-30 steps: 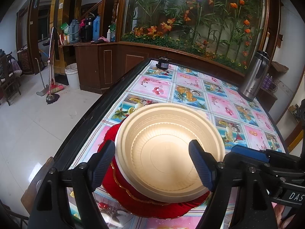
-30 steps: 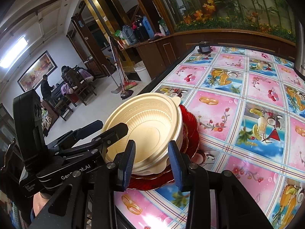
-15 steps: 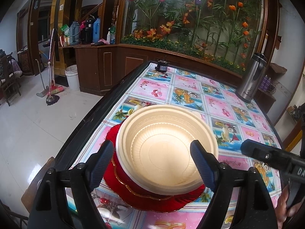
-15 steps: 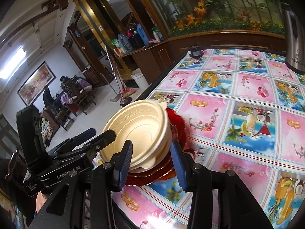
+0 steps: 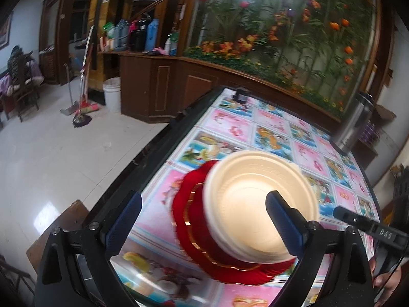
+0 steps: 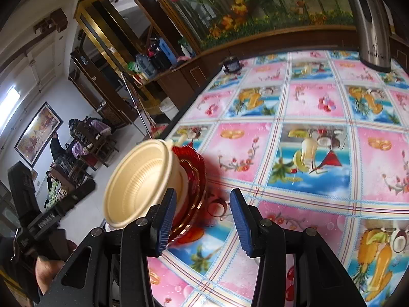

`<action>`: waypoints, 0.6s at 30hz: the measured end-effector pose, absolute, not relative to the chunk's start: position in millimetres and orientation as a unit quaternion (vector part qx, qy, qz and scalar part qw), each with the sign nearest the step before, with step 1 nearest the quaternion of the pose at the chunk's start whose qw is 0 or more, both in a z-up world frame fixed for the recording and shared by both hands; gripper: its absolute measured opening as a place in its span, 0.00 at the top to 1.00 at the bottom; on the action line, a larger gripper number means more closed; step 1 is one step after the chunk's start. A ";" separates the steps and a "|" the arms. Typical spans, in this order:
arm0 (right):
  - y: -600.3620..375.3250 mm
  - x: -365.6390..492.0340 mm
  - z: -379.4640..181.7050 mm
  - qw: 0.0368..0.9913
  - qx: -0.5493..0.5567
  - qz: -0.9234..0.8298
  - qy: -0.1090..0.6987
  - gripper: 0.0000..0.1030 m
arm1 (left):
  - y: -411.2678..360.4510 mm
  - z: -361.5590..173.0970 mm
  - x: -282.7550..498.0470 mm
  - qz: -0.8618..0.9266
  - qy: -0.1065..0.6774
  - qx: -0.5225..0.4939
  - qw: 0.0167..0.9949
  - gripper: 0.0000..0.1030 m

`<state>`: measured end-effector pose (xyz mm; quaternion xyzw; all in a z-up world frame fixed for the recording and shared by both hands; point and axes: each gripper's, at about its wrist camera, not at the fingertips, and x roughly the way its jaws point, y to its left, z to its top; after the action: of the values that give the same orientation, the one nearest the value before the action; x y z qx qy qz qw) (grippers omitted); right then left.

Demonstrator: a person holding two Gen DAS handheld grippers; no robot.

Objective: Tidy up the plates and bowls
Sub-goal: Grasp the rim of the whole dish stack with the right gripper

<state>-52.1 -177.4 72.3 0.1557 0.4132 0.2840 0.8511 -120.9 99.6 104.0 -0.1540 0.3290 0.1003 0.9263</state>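
Left wrist view. The cream bowls (image 5: 258, 202), apparently several nested, sit on a stack of red plates (image 5: 194, 220) with gilt scalloped rims, near the dark edge of the table (image 5: 153, 153), which is covered by a patterned fruit-print cloth. The left gripper (image 5: 203, 217) has its jaws opening and now very wide; the stack stands beyond and between the blue pads (image 5: 125, 217), which press on nothing. The picture is blurred, so fine contact cannot be confirmed. The tip of the right gripper and part of a hand (image 5: 386, 281) show at lower right.

Right wrist view. The same bowls (image 6: 138, 179) and red plates (image 6: 194, 179) lie left of centre, close to the table (image 6: 306, 107) edge. The right gripper (image 6: 203, 217) is partly open, and nothing is gripped: its left pad crosses in front of the stack's near rim, while the gap between the pads shows bare cloth. A steel flask (image 6: 370, 23) stands well apart at the far right, and a small dark jar (image 6: 232, 64) sits at the far edge.

Assessment. The bowls look like thin moulded disposable ware: judged light, somewhat flexible, easily dented by a hard squeeze, and prone to lifting apart from one another. The plates appear to be glossy rigid plastic, likely slippery on the cloth and between each other. A rim pinch on one wall of the bowl, or a wide grasp across its lower body, seems the soundest hold; the plates are best taken at the scalloped edge. Proximity to the table edge is a risk if the stack is nudged.
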 end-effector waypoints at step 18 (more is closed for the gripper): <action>-152.9 -27.4 27.2 0.830 0.135 0.290 0.456 0.65 | 151.2 46.2 -113.9 0.148 0.383 -0.173 0.895 0.06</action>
<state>-27.4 -152.9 27.2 0.1346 0.4562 0.2902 0.8304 -113.9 151.2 46.2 -0.1734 0.3827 0.1478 0.8954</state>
